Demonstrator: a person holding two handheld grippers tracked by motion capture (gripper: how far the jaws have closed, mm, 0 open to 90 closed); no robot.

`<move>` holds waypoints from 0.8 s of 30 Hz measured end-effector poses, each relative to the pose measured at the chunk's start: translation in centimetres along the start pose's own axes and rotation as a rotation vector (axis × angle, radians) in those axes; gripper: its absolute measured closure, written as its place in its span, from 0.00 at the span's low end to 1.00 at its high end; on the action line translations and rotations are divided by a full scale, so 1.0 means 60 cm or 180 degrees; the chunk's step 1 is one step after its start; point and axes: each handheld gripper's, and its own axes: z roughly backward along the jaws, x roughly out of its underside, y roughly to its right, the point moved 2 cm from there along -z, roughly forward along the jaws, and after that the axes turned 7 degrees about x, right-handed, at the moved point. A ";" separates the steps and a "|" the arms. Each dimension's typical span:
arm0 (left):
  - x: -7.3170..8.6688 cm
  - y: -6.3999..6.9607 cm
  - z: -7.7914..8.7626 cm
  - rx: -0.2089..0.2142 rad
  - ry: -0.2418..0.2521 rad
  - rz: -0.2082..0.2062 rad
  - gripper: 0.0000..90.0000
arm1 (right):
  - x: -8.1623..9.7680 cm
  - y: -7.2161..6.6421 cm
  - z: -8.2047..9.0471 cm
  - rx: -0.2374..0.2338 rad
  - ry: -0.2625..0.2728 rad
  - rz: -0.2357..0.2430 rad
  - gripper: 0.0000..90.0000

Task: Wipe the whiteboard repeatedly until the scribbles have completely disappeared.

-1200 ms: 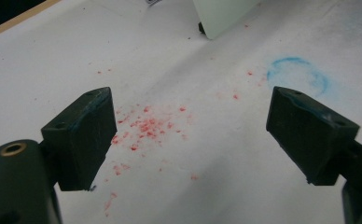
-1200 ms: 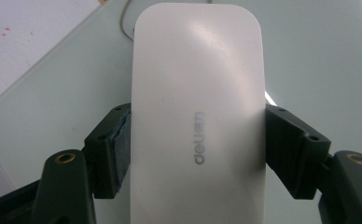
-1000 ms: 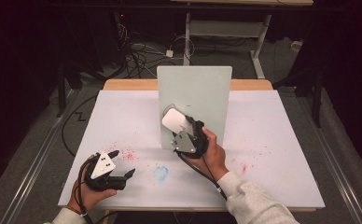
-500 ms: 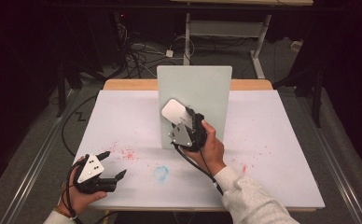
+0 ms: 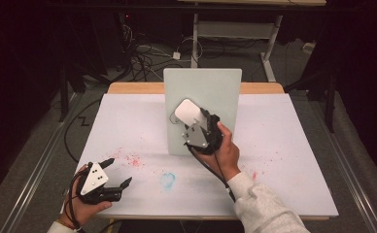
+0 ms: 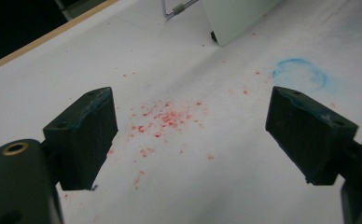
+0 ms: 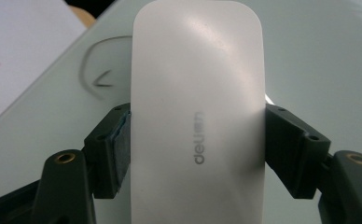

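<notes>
A pale green-white board (image 5: 215,92) stands upright on the white table (image 5: 298,145). My right gripper (image 5: 195,122) is shut on a white eraser (image 5: 187,111) and presses it flat against the board's face. In the right gripper view the eraser (image 7: 198,93), printed with a grey brand word, sits clamped between both jaws of the right gripper (image 7: 198,154), beside a dark marker line (image 7: 95,70) on the board (image 7: 319,60). My left gripper (image 5: 119,171) rests open near the table's front left corner, and in its own view the left gripper (image 6: 191,135) holds nothing.
Red specks (image 6: 165,116) dot the table between the left jaws, and a blue ring smudge (image 6: 300,74) lies to their right. The board's wire stand (image 6: 177,9) shows behind its lower corner. Cables and a desk frame (image 5: 235,29) lie on the dark floor beyond.
The right gripper has slid the eraser a little upward on the board. The left gripper has drawn back toward the table's front left corner, still open.
</notes>
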 end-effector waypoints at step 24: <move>0.003 0.005 -0.013 0.0028 -0.0104 -0.0085 0.18 | -0.014 -0.029 -0.004 -0.0142 0.0049 0.0077 0.35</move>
